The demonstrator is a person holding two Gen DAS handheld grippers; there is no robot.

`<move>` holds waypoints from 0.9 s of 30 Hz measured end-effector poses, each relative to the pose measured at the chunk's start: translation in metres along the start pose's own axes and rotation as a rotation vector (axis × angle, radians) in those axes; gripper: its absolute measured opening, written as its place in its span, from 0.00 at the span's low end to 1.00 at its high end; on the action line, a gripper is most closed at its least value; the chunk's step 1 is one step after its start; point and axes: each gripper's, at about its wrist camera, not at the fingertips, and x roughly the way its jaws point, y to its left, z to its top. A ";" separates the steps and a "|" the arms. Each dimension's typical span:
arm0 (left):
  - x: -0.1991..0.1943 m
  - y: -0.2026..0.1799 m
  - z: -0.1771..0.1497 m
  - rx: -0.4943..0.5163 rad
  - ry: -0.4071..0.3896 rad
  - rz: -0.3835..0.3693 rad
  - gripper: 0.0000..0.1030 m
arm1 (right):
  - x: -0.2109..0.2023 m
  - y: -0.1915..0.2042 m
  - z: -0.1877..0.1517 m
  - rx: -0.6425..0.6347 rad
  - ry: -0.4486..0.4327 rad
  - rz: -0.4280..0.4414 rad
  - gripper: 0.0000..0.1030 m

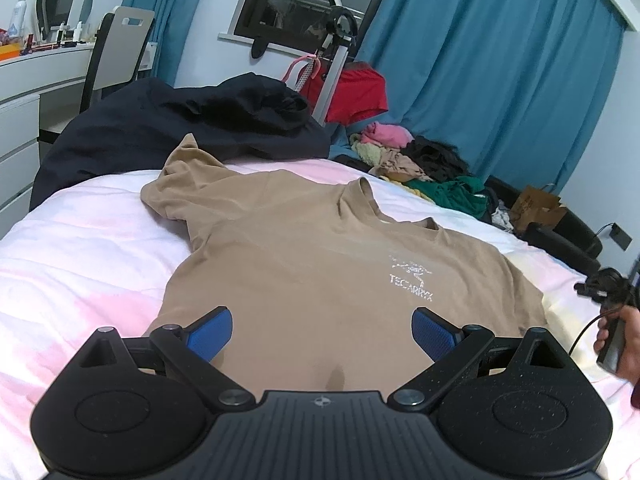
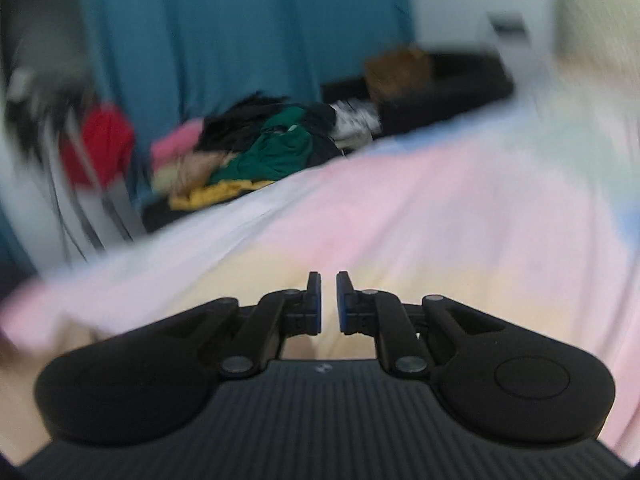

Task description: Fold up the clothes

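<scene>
Left wrist view: tan cotton T-shirt with white chest print point(image 1: 320, 264) lies flat, front up, on the pink-white bedspread point(image 1: 80, 248). Long axis runs hem-near to collar-far. Fabric is light and limp (likely to drag); pinch at hem corners. Left gripper point(image 1: 322, 334) is spread wide, empty; right gripper point(image 2: 328, 303) nearly closed, empty.

A tan T-shirt point(image 1: 304, 256) of soft matt cloth, with a cracked white print, is lying on a bed point(image 1: 80, 248) whose pastel cover is looking smooth and matt. The left hand-held gripper point(image 1: 322, 334) is showing matt black speckled plastic, dull metal pivot pins and blue ribbed pads point(image 1: 430, 332). Teal curtains point(image 1: 480, 80) are hanging as matt cloth.
</scene>
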 end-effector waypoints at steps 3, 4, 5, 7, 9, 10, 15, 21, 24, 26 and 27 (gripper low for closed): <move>-0.002 0.000 0.000 -0.006 -0.002 -0.009 0.95 | -0.013 -0.029 -0.018 0.235 0.030 0.109 0.64; -0.003 0.000 0.000 -0.008 -0.003 -0.013 0.95 | -0.017 -0.036 -0.027 0.307 0.043 0.154 0.74; -0.004 0.000 0.000 -0.009 -0.003 -0.015 0.95 | -0.020 -0.042 -0.039 0.378 0.064 0.206 0.83; -0.007 0.001 -0.001 -0.007 -0.005 -0.016 0.95 | -0.021 -0.045 -0.064 0.483 0.125 0.284 0.82; -0.009 0.001 -0.002 -0.005 -0.006 -0.016 0.95 | -0.017 -0.042 -0.089 0.543 0.189 0.322 0.83; -0.009 0.000 -0.003 -0.002 -0.005 -0.015 0.95 | -0.012 -0.039 -0.099 0.555 0.216 0.333 0.83; -0.005 -0.002 -0.006 0.018 0.006 0.004 0.95 | 0.013 -0.017 -0.119 0.485 0.243 0.333 0.78; 0.005 -0.003 -0.006 0.023 0.023 0.022 0.95 | -0.001 -0.021 -0.111 0.457 0.029 0.282 0.10; 0.010 -0.003 -0.009 0.030 0.042 0.029 0.95 | -0.011 -0.037 -0.116 0.472 -0.007 0.317 0.11; 0.013 -0.004 -0.012 0.039 0.055 0.036 0.95 | -0.010 -0.044 -0.117 0.491 0.003 0.346 0.13; 0.014 -0.004 -0.014 0.043 0.064 0.038 0.95 | -0.006 -0.046 -0.117 0.506 0.018 0.358 0.17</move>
